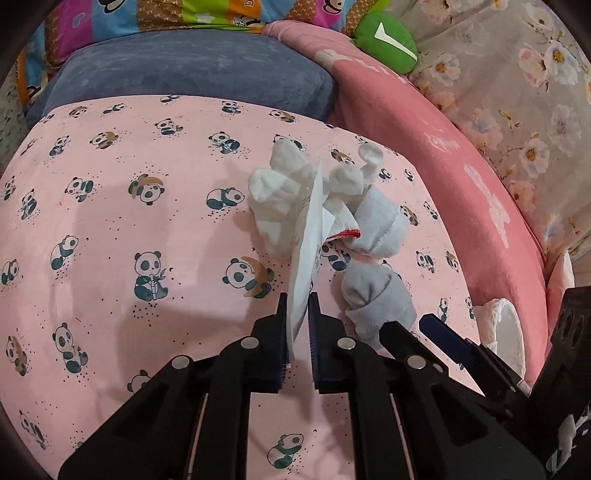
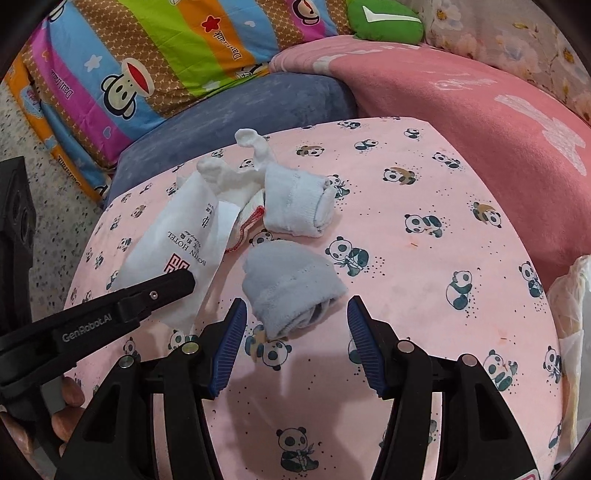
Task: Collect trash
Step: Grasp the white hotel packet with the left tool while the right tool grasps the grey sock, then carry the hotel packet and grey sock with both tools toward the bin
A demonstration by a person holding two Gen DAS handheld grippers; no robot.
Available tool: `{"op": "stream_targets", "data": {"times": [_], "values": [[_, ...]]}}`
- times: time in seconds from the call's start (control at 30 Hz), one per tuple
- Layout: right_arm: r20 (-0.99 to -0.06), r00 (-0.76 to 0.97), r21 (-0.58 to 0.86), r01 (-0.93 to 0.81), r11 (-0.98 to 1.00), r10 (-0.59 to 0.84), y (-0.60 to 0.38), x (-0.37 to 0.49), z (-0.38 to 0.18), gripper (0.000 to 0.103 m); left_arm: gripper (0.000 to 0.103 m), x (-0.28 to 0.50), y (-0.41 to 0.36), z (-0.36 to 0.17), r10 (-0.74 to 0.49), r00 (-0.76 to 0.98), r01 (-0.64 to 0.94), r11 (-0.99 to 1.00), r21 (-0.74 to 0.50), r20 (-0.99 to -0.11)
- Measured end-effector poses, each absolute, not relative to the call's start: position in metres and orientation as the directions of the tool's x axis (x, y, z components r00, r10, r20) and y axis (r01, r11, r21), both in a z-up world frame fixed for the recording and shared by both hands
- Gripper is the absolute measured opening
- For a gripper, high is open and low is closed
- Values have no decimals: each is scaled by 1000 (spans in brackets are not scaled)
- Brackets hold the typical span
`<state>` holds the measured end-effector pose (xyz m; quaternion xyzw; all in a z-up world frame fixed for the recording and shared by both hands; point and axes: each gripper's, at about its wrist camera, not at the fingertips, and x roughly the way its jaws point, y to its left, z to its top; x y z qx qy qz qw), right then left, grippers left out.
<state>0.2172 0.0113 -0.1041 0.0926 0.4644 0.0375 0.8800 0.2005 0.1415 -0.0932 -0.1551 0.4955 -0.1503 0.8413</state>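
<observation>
We're pinching the white hotel paper packet (image 1: 308,236) in our left claw (image 1: 298,314), lifting it edge-on over the panda bedsheet (image 1: 110,229). Our right claw (image 2: 297,325) is sitting wide apart around the rolled grey sock (image 2: 291,288), not touching it.

A pink panda-print sheet (image 2: 424,258) fills the frame's centre. Upper left lies a striped cartoon-monkey quilt (image 2: 147,55), below it a blue-grey plush cushion (image 2: 258,107); upper right, a pink fleece blanket (image 2: 480,122) and green plush toy (image 2: 384,22).
</observation>
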Motion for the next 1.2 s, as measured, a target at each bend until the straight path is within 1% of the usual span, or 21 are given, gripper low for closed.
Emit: {"op": "stream_targets", "data": {"times": [0.17,0.2,0.23,0.33,0.4,0.63,0.97,1.2], "values": [[-828,538,211,32,977,161,19,227,-113,58,10,198,144,-98,-383,458,82,917,-391,-802],[-833,530,209,34,977,159,20,227,-116,52,10,197,144,-98,-385,456,81,916,-393,-803],[-835,524,219,37,975,168,20,227,-117,37,10,196,145,-98,-385,454,78,916,-394,-804],[-829,527,247,43,968,188,16,222,-115,25,10,189,144,-96,-375,458,80,921,-382,-806],[-825,531,253,47,966,191,14,215,-112,24,10,183,142,-92,-376,462,86,921,-381,-804],[-807,558,277,70,958,192,5,180,-98,23,10,159,126,-75,-381,474,124,921,-368,-794],[-754,636,286,95,954,163,-20,117,-55,24,10,113,88,-36,-412,501,219,911,-349,-761],[-710,692,302,133,944,129,-50,71,-26,24,10,83,52,-9,-432,523,306,900,-312,-734]]}}
